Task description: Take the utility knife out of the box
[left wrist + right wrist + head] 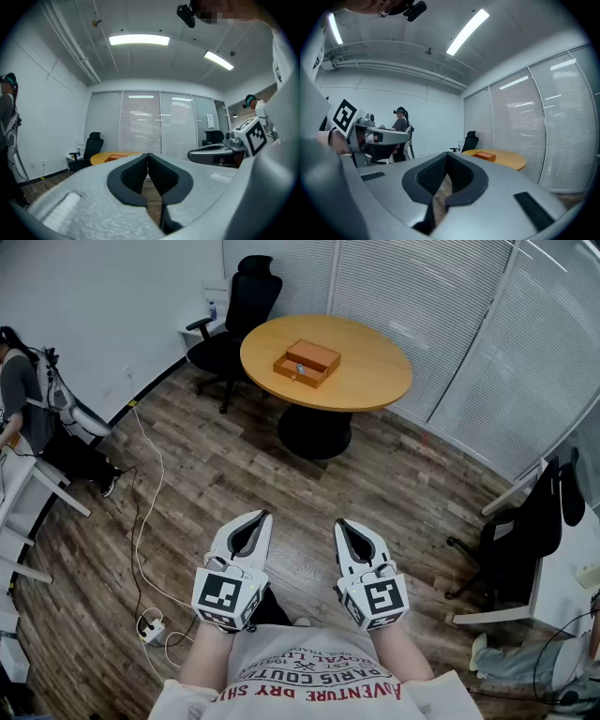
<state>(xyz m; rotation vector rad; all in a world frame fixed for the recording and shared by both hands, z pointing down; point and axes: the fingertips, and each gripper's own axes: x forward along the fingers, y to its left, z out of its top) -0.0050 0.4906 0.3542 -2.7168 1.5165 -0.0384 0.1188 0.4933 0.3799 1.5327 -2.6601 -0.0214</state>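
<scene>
Fingers (pixel 133 176) of the left gripper (pixel 266 514) and right gripper (pixel 339 522) are closed, empty; one box (pixel 307 363) sits on one table (pixel 375 371) far off.

Two hand-held grippers (pixel 266 514) (pixel 339 521), one round table (pixel 375 371), one orange box (pixel 307 362), two black chairs (pixel 251 298) (pixel 525 531), one bystander (pixel 21 395)

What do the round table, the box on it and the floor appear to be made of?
Round table: likely wood or wood-look laminate, smooth light-tan top with a soft sheen. Box: orange-brown, matte; wood or stiff board, too far to tell. Floor: grey-brown planks with visible grain and seams, probably laminate or vinyl.
</scene>
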